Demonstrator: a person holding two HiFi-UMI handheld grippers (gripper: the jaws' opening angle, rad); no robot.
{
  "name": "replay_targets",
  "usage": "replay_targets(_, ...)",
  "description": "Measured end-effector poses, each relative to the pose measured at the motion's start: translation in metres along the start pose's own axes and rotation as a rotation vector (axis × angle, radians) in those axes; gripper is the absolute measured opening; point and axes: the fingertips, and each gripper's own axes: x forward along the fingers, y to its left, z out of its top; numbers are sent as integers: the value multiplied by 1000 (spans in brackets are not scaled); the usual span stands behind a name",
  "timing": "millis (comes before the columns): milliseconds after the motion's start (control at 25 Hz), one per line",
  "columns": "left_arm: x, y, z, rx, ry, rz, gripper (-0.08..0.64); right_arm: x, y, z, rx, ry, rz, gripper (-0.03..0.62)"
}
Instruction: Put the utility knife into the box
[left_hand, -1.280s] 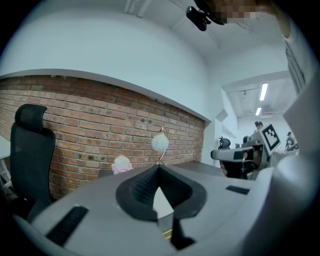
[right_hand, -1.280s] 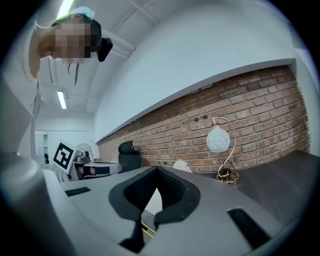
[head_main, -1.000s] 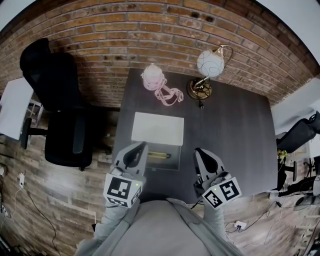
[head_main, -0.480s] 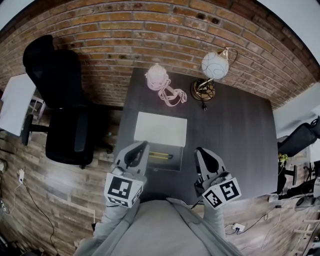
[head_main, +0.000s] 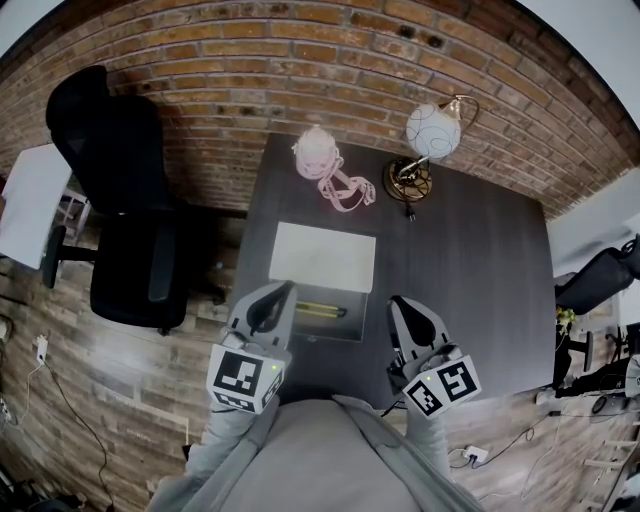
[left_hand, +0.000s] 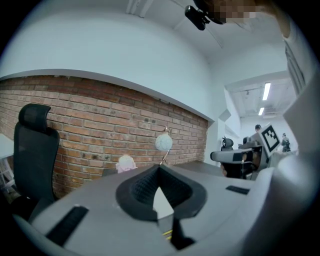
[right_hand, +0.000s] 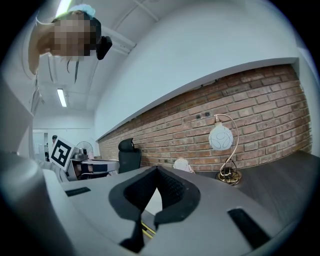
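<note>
The yellow and black utility knife (head_main: 318, 310) lies inside the shallow grey box (head_main: 344, 329) near the front of the dark table. The box's white lid (head_main: 322, 257) lies open behind it. My left gripper (head_main: 283, 290) hovers at the box's left front corner, shut and empty. My right gripper (head_main: 397, 302) is just right of the box, also shut with nothing in it. In the left gripper view the jaws (left_hand: 159, 169) meet at their tips, and a sliver of the yellow knife (left_hand: 167, 233) shows below them. The right gripper view shows its closed jaws (right_hand: 156, 169) over the same knife (right_hand: 146, 230).
A brass lamp with a white globe (head_main: 430, 135) stands at the back of the table (head_main: 470, 270). A pink object with a looped cord (head_main: 318, 160) is at the back left. A black office chair (head_main: 125, 200) stands left of the table, by the brick wall.
The head view has drifted slightly. Both grippers hold their places, and the knife stays in the box.
</note>
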Motion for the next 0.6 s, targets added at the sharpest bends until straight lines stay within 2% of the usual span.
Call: replay_targets(600,-1,1,-2,0,6,-5,20,1,3,-3,2,3,11,17)
